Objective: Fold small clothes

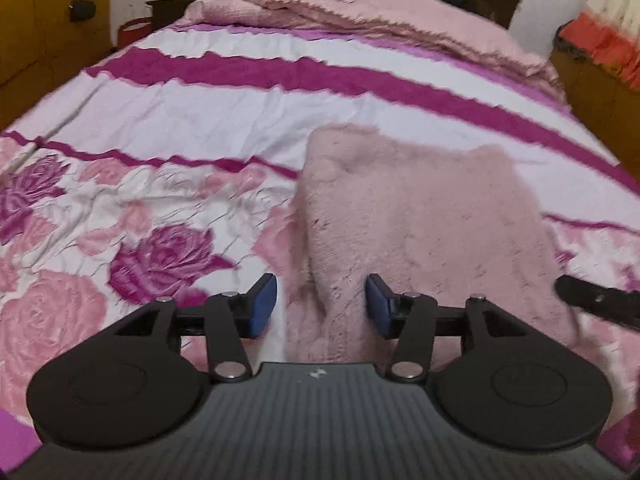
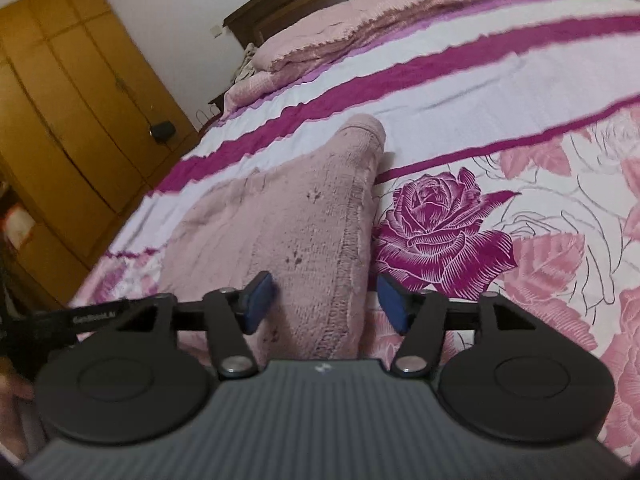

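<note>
Here, a fuzzy pink garment (image 1: 420, 220) lies flat on a bed (image 1: 200, 112) covered with a bedspread of white and magenta stripes and pink and magenta roses. The garment rests toward the near edge of the bed, its far end lying across a thin magenta stripe and its near end on the rose print. The left gripper (image 1: 322, 306) hangs over the garment's near left part with its jaws about half apart; the blue pads (image 1: 262, 306) stand clear of the fabric and grip nothing. In the left wrist view, a black part of the other tool (image 1: 596, 300) shows at the right edge, over the garment's right side. The right gripper (image 2: 324, 304) is set over the garment's right border, where a stitched seam (image 2: 352, 240) runs along the edge; its jaws stand well apart, the fabric passes beneath the gap, and neither pad presses on it. A folded pink blanket (image 1: 360, 8) lies across the far end of the bed. Wooden wardrobe doors (image 2: 80, 100) stand beyond the bed's left side.
</note>
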A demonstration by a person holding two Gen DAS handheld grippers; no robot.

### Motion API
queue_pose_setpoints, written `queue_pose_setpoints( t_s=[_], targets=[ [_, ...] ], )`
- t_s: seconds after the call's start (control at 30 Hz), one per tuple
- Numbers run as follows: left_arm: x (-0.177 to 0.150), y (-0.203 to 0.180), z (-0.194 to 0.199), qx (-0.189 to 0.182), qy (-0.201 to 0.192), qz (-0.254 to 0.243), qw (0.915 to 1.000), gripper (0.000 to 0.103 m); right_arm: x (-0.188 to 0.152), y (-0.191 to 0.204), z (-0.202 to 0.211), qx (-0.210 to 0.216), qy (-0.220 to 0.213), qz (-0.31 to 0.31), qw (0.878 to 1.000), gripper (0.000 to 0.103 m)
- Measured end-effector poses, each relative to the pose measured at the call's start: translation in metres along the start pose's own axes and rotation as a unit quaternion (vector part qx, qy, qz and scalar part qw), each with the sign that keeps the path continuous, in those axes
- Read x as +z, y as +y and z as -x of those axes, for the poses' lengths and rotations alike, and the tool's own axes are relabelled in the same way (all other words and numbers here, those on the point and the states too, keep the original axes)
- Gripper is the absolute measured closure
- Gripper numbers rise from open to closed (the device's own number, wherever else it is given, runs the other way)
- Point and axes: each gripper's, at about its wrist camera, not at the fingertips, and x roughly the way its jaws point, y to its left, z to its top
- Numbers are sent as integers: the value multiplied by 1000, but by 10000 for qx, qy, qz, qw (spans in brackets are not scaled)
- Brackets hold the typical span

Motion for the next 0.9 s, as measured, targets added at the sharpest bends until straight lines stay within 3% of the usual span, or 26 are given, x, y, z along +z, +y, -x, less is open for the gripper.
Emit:
queue_pose_setpoints(
  t_s=[0.1, 0.2, 0.33, 0.47, 0.57, 0.63, 0.73, 0.77, 0.9],
  targets=[
    [11, 0, 0, -200, -49, 113, 9997, 45, 9, -7, 0, 87, -90, -335, 9994, 19],
    [16, 0, -14, -206, 123, 162, 9996, 43, 14, -13, -11, 258, 86, -469, 9985, 19],
    [11, 11, -31, -451, 264, 708, 9961, 34, 11, -19, -32, 324, 422, -557, 9970, 19],
    [7, 29, -50, -953, 497, 1405, 9842, 30, 8, -20, -43, 518, 451, -499, 9964, 19],
    [6, 33, -57, -1316, 586, 1547, 9774, 30, 9, -17, -50, 687, 522, -435, 9953, 20],
    [5, 30, -59, -1490, 576, 1475, 9761, 31, 10, -16, -56, 830, 605, -446, 9937, 28],
    [3, 29, -58, -1714, 495, 1469, 9729, 43, 14, -14, -59, 850, 587, -389, 9939, 45],
    [3, 29, -56, -1745, 459, 1415, 9734, 50, 16, -13, -58, 884, 588, -410, 9935, 47],
    [6, 21, -42, -1849, 341, 1219, 9746, 57, 31, -7, -43, 1020, 532, -473, 9922, 54]
  ],
)
